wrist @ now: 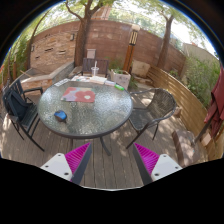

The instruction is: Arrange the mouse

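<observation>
Outdoors, the tool (106, 160) hangs well back from the round glass counter (95, 115), its two pink-padded fingers (76, 158) spread apart with nothing between them. It seems held this far off so the whole counter top can be taken in before any approach.

The mouse (61, 116) sits on the near left part of the counter, close to the rim, well ahead of the fingers and to their left. It shows as a small, rounded, dark blue lump, low and smooth; too small to make out buttons or which way it points. Farther in lies a flat reddish mat (79, 96), probably the spot the mouse belongs on, since the two are apart.

Dark metal chairs stand around the counter, one at the left (20, 103) and one at the right (156, 108), on wooden decking (110, 170). A brick wall (100, 45) rises beyond.
</observation>
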Available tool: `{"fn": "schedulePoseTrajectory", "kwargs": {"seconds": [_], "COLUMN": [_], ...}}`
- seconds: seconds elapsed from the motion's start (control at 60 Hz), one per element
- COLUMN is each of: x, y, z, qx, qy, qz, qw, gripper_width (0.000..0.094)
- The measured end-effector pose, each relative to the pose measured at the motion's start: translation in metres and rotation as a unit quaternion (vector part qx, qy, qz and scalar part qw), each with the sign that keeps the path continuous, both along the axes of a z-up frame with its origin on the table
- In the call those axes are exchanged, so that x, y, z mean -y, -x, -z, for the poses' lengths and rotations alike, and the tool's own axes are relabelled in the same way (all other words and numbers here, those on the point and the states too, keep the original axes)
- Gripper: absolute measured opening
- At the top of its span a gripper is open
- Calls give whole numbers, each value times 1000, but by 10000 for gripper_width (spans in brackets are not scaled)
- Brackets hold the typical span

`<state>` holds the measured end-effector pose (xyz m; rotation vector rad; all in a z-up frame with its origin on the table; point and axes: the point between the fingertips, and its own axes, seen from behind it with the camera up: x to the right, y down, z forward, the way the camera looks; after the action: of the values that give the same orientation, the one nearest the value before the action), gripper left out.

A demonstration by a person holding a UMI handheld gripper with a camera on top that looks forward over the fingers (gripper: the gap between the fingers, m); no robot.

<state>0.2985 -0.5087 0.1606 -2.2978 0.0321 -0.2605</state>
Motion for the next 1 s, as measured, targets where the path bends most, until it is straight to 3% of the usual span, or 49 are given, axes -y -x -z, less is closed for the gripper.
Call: {"fn": "schedulePoseTrajectory", "kwargs": {"seconds": [0.167, 0.433, 0.733, 0.883, 1.0], "x": [-29, -155, -255, -289, -298], "y": [87, 196, 237, 237, 238], "z": [50, 107, 163, 165, 176], "qx": [-30, -37, -34, -26, -38], "qy": [19, 4, 28, 17, 36], "qz": [-29, -115, -171, -185, -184], "qw": [999, 993, 984, 982, 982], "gripper_width": [846, 848, 849, 817, 689]}}
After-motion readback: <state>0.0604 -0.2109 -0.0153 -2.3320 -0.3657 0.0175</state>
